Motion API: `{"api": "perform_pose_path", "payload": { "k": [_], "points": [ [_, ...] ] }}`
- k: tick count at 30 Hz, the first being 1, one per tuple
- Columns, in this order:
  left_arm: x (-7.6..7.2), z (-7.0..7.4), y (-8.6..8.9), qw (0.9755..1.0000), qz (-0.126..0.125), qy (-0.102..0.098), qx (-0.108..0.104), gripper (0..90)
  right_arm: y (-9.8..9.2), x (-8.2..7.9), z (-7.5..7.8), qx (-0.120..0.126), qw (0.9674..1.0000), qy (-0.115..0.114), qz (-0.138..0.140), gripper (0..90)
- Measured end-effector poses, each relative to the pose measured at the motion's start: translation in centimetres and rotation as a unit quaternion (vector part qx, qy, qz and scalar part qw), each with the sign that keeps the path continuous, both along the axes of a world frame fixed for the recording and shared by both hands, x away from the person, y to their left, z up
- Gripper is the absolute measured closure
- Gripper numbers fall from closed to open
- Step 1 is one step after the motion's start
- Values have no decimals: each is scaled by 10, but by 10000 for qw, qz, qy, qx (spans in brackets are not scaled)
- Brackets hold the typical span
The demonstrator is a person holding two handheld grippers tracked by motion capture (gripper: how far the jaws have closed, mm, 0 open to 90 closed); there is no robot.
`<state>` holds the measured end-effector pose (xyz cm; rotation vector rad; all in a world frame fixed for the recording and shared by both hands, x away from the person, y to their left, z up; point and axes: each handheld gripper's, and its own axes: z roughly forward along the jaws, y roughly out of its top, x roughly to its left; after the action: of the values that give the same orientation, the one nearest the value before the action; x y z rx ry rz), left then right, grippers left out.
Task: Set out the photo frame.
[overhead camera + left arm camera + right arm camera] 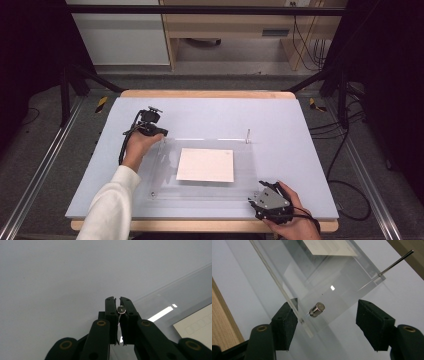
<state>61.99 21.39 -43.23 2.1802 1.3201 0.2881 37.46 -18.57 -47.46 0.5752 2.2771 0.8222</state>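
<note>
**Left gripper clamped on corner pin, right gripper open around metal stud of acrylic plate**

Right gripper (324, 322), nearest the camera in the right gripper view: jaws apart, straddling the near right corner of the clear acrylic plate (332, 277). A short metal stud (317, 309) stands on that corner between the jaws; pads not on it. One jaw sits just beside the plate's edge; contact can't be judged. No grip.

Left gripper (117, 305): jaws drawn together on a small round-headed metal pin (121, 310), thin shaft visible in the slit between them. In the high view the left gripper (159, 132) is at the plate's far left corner, hand behind it, white sleeve (112, 202) coming in from the bottom.

High view: acrylic plate (245, 172) lies flat on the pale blue table (210, 112), roughly centre. White paper sheet (205, 165) under or inside the plate, mid-plate; printed boxes faintly visible on the sheet (197, 323). Thin upright metal rod (247, 135) at the far right corner, also seen slanting in the right gripper view (395, 261). Right gripper (263, 192) at the near right corner, grey plate on top, hand wrapped around it.
</note>
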Motion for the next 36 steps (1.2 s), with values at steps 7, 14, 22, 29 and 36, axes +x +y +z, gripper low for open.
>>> {"api": "perform_pose_path", "payload": {
  "k": [7, 14, 22, 29, 36],
  "points": [
    [0, 0, 0, 10000, -27, -8, -2, 843, 4, -2, 0, -102, 9999, -56, 92, 414],
    [-1, 0, 1, 10000, -48, -24, 1, 842, 5, -3, 2, -147, 9999, -71, 23, 454],
    [-6, -2, 1, 9995, 109, -284, -1, 745, 5, -3, 2, -190, 9998, -72, 39, 456],
    [-27, 8, 9, 9946, 119, -1026, -90, 644, 7, -3, 1, -280, 9996, -44, 33, 455],
    [-70, 19, 11, 9863, -220, -1626, -177, 490, 6, -3, 3, -227, 9997, -63, 11, 459]
  ]
}}
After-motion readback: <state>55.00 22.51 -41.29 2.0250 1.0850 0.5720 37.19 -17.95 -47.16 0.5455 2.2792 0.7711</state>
